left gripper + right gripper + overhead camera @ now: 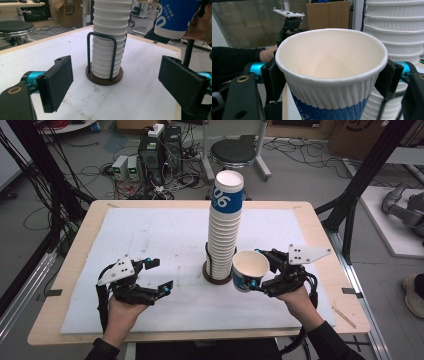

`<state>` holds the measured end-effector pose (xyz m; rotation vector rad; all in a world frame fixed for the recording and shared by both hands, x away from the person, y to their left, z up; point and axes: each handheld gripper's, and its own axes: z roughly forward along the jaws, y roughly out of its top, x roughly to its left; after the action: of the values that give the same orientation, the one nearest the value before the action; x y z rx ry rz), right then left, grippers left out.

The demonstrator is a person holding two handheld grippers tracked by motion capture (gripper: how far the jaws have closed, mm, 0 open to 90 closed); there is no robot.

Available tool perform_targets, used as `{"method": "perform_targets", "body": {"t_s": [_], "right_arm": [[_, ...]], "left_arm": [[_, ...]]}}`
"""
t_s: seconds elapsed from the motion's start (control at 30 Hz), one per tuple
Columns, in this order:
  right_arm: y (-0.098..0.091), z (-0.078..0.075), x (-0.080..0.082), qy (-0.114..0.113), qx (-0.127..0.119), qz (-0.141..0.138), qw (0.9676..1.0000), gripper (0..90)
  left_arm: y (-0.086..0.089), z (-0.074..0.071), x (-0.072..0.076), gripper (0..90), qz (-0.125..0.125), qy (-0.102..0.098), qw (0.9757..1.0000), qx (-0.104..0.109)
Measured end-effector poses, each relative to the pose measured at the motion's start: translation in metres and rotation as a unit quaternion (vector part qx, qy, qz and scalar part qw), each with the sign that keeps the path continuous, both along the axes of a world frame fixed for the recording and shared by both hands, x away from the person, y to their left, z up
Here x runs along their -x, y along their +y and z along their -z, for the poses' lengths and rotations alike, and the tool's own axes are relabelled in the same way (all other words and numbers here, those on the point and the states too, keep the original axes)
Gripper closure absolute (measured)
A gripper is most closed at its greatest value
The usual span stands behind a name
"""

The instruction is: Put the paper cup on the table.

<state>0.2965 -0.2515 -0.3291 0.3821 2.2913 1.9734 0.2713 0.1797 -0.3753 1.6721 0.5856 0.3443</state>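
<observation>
— What do I see past the jaws?
— A grey floor [300,175] with many black wires [95,170], a round black stool [232,151], and computer boxes [160,147].
— And beside them?
— Brown cardboard boxes [71,11].

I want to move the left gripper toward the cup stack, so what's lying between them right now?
Nothing: in the high view, only bare white mat lies between the open left gripper and the cup stack.
</observation>
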Motion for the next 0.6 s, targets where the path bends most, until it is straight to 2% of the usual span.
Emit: {"method": "perform_targets", "body": {"t_s": [0.07, 0.27, 0.37, 0.6], "right_arm": [[-0.008, 0.001, -0.001, -0.001, 0.0, 0.007, 1.0, 23.6], [-0.032, 0.003, -0.008, -0.004, -0.001, 0.055, 0.9985, 23.6], [-0.038, 0.004, -0.012, -0.015, 0.005, 0.077, 0.9969, 23.6], [-0.056, 0.009, -0.028, -0.022, 0.014, 0.116, 0.9929, 23.6]], "left_arm": [[0.001, -0.001, 0.0, 12.5, 0.0, -0.002, 1.0, 0.001], [0.003, 0.0, 0.0, 12.5, -0.007, -0.001, 1.0, 0.0], [0.004, 0.0, 0.001, 12.5, -0.006, 0.0, 1.0, 0.001], [0.003, 0.002, 0.0, 12.5, -0.003, 0.002, 1.0, 0.0]]}}
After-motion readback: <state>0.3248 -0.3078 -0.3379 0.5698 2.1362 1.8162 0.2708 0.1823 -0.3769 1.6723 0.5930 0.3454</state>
